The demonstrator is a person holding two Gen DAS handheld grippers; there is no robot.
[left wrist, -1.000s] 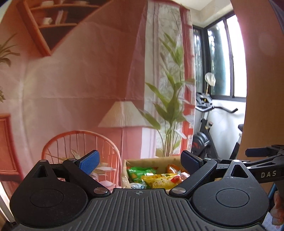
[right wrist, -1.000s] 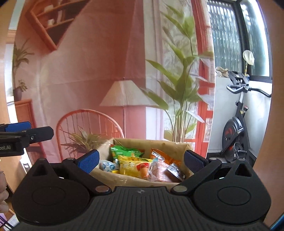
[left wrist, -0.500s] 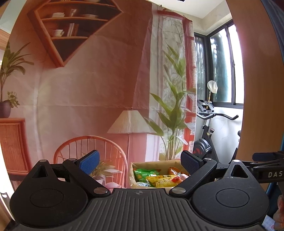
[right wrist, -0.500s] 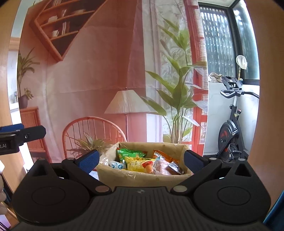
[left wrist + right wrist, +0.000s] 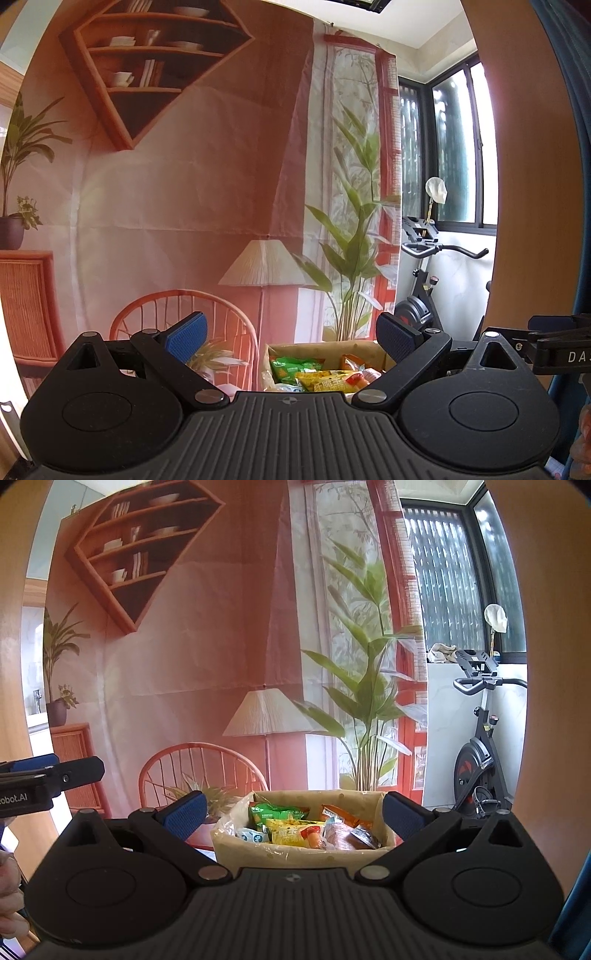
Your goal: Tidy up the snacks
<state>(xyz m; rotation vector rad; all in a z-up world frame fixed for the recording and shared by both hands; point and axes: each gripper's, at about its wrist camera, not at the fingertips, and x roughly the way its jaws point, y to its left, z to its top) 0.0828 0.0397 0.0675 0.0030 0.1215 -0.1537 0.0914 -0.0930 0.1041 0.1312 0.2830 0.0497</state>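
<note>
My left gripper (image 5: 291,338) is spread wide with nothing between its 2 blue pads; my right gripper (image 5: 291,816) is spread the same way. Ahead of both and lower sits the snack box (image 5: 295,853), holding a green packet (image 5: 275,811), a yellow packet (image 5: 291,833) and darker wrappers (image 5: 364,836). An exercise bike (image 5: 480,753) stands off to my right.

A printed backdrop (image 5: 207,657) shows a shelf (image 5: 136,554), lamp (image 5: 267,712), chair (image 5: 201,768) and plant (image 5: 365,701); beside it, daylit windows (image 5: 450,583). An exercise bike (image 5: 480,746) stands below them.
</note>
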